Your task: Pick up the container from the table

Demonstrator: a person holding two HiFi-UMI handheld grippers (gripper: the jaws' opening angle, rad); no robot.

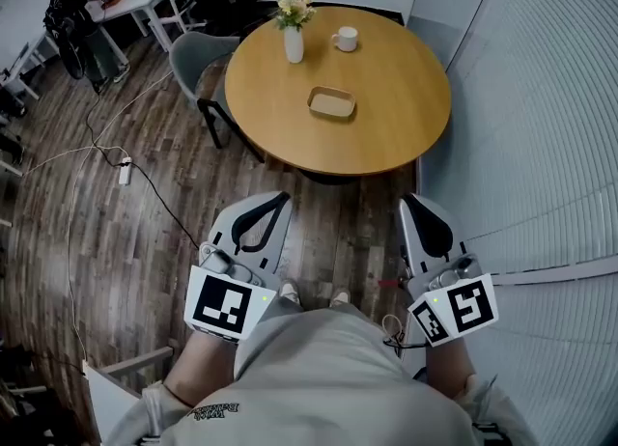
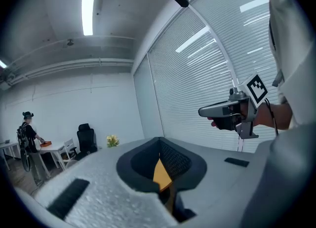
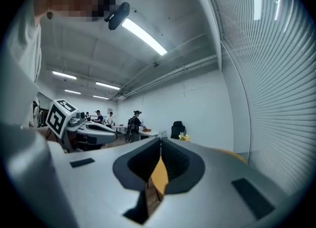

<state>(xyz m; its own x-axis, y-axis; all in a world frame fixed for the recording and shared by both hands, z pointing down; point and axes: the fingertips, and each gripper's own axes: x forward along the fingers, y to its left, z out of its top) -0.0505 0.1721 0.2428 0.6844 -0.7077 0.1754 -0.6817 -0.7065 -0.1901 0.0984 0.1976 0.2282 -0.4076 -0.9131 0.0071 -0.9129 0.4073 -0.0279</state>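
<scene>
In the head view the round wooden table (image 1: 386, 135) fills the 12 o'clock part of the frame, and the container (image 1: 331, 103), a shallow tan tray, lies near its middle, well apart from both tools. A white vase of flowers (image 1: 294, 39) stands at the container's 11 o'clock and a white mug (image 1: 346, 40) at its 12 o'clock (both nearer the far rim). A grey chair (image 1: 198, 63) is tucked at the table's 9 o'clock edge. The left gripper (image 1: 276, 199) sits at 7 o'clock and the right gripper (image 1: 409, 201) at 5 o'clock, both held over the wood floor short of the table and pointing toward it. In the left gripper view the jaws are pressed together with nothing between them; a sliver of orange tabletop shows through the opening behind the tips, and the other tool hangs at 3 o'clock before the window blinds (image 2: 197, 74). In the right gripper view the jaws likewise meet at the tips and grip nothing, with the other tool at 9 o'clock.
</scene>
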